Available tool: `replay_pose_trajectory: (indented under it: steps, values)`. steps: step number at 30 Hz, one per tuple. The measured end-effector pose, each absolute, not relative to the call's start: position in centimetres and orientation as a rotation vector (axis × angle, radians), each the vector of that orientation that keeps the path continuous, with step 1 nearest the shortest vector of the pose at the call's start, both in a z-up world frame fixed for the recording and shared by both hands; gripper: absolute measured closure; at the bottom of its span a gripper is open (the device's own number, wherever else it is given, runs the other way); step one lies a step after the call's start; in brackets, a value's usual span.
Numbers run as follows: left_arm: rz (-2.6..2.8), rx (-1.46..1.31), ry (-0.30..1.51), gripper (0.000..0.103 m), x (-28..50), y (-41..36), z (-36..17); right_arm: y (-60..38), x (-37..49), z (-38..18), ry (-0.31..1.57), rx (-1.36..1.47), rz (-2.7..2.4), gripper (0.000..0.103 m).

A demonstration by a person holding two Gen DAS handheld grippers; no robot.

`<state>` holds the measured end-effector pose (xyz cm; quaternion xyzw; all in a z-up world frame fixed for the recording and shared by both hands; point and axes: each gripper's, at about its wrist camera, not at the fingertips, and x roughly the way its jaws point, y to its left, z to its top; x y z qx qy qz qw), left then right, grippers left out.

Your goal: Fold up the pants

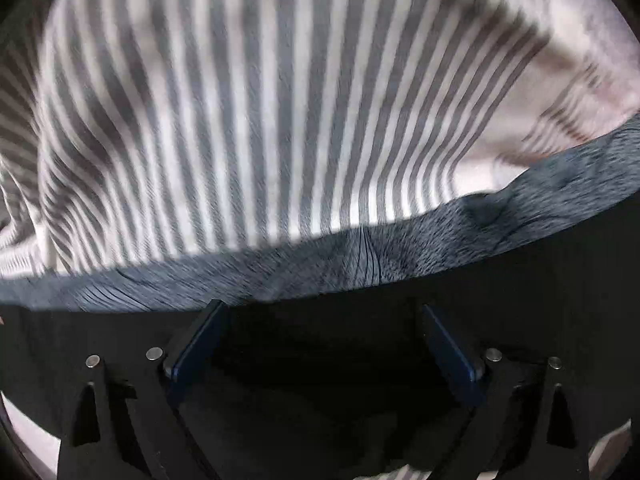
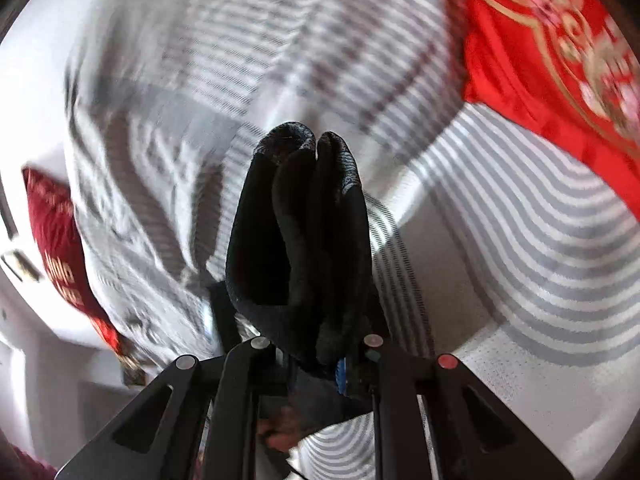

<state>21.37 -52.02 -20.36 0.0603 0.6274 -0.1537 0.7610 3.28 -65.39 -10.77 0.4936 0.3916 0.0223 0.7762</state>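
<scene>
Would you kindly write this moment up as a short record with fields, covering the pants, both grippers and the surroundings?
garment: black pants with a grey ribbed waistband, lying on the striped bedsheet
left gripper: open, jaws wide apart over the dark cloth, nothing pinched
right gripper: shut on a bunched fold of the black pants, which sticks up past the fingers
surface: grey and white stripes, rumpled
nearby: red patterned cloth at upper right of the right wrist view; dark red cushion at left
image quality: motion blur in both views
</scene>
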Motion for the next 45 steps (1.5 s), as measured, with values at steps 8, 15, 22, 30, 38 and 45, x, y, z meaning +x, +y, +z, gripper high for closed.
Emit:
replay_pose_trajectory:
  steps: [8,15,22,30,38,45]
  values:
    - [-0.465,0.160,1.366,0.044,23.3,-48.6,-17.2,-62.7,3.6,-9.0,0.851,0.992,0.079,0.088]
    - [-0.506,0.065,1.422,0.052,23.4,-44.7,-16.2,-59.9,4.1,-6.9,0.887,0.861,0.094,0.088]
    - [-0.634,0.036,1.322,0.024,25.4,-41.4,-8.8,-55.3,5.1,-5.8,0.915,0.701,0.128,0.088]
    - [-0.756,-0.106,1.425,0.024,25.0,-43.1,-6.0,-51.6,5.4,-5.3,0.945,0.534,0.141,0.088]
    - [-0.733,-0.199,1.433,0.024,24.7,-40.9,-4.8,-51.4,5.5,-4.8,0.946,0.465,0.131,0.088]
    - [-0.741,-0.265,1.457,0.024,24.5,-41.0,-5.1,-48.8,5.6,-4.5,0.974,0.307,0.138,0.088]
